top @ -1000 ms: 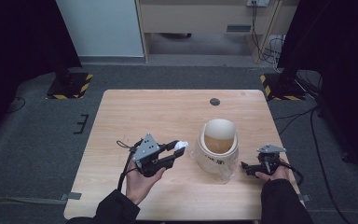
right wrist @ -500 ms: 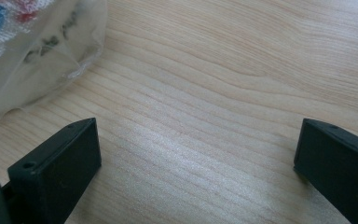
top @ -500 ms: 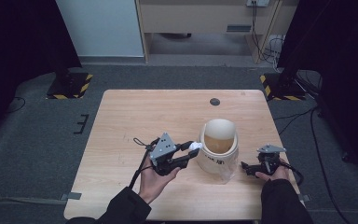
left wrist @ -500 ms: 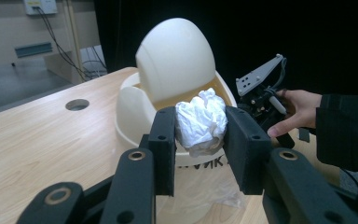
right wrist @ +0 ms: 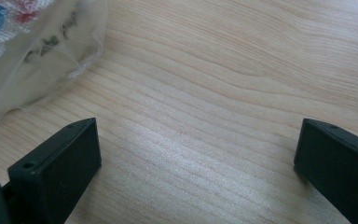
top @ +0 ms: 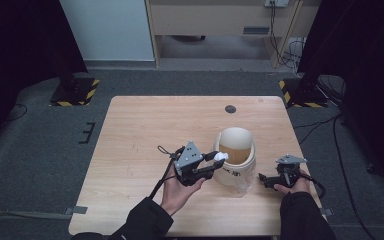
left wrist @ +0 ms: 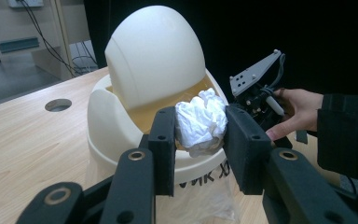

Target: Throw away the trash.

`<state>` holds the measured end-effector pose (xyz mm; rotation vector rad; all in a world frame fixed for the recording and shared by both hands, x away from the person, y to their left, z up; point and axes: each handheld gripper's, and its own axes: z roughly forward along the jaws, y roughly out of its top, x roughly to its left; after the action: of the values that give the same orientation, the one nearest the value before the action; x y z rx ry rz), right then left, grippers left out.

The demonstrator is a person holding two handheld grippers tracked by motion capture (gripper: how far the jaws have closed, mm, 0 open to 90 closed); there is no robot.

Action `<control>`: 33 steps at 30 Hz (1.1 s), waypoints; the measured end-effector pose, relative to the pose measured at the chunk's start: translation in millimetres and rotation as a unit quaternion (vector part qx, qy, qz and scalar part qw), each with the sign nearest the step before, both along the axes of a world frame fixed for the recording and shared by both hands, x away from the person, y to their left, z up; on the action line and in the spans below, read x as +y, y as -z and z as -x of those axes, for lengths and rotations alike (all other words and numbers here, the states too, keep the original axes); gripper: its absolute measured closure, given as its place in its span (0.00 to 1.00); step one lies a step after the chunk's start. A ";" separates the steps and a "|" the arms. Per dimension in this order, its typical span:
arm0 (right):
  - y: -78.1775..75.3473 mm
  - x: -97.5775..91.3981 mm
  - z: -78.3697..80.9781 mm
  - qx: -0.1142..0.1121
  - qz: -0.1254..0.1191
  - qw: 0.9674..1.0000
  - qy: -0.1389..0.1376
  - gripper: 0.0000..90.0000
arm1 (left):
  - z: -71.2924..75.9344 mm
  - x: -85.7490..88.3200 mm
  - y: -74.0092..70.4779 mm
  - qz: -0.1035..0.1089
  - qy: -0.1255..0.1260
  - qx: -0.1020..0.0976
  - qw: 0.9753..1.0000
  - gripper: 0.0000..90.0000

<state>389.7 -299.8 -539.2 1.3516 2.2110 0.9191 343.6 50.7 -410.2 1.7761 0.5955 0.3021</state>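
A cream desktop bin (top: 236,159) with a domed swing lid (left wrist: 156,58) stands right of the table's middle, a clear bag hanging from under its rim. My left gripper (top: 216,161) is shut on a crumpled white paper ball (left wrist: 201,120), held right at the bin's opening, over the front rim. The lid looks tilted back, showing the tan inside. My right gripper (top: 263,178) rests low on the table to the bin's right, jaws wide apart with bare wood between them (right wrist: 196,158). In the left gripper view the right gripper (left wrist: 256,91) shows behind the bin.
The clear bag (right wrist: 32,51) spreads onto the wooden table (top: 145,140) beside the right gripper. A round cable hole (top: 230,108) lies behind the bin. Dark floor and stands with striped bases surround the table.
My left gripper has carried the paper ball rightward from the table's middle up to the bin's opening. The right gripper has stayed where it was.
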 end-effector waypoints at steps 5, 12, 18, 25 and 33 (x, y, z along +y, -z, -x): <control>0.1 -0.1 -0.1 -0.001 0.001 1.000 0.000 0.01 | -3.4 -6.5 3.6 -0.001 0.001 0.005 1.000 0.72; 0.1 -0.1 -0.1 -0.001 0.001 1.000 0.000 0.01 | -7.3 -13.8 4.9 -0.003 0.002 0.007 1.000 0.72; 0.1 -0.1 -0.1 -0.001 0.001 1.000 0.000 0.01 | -10.4 -19.8 7.9 -0.008 0.002 0.012 1.000 0.72; 0.1 -0.1 -0.1 -0.001 0.001 1.000 0.000 0.01 | -15.0 -26.6 9.3 -0.010 0.003 0.015 1.000 0.72; 0.1 -0.1 -0.1 -0.001 0.001 1.000 0.000 0.01 | -20.1 -34.4 13.7 -0.019 0.004 0.021 1.000 0.72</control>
<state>389.8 -299.9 -539.3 1.3491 2.2109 0.9179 363.8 16.3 -424.0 1.8249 0.6154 0.2729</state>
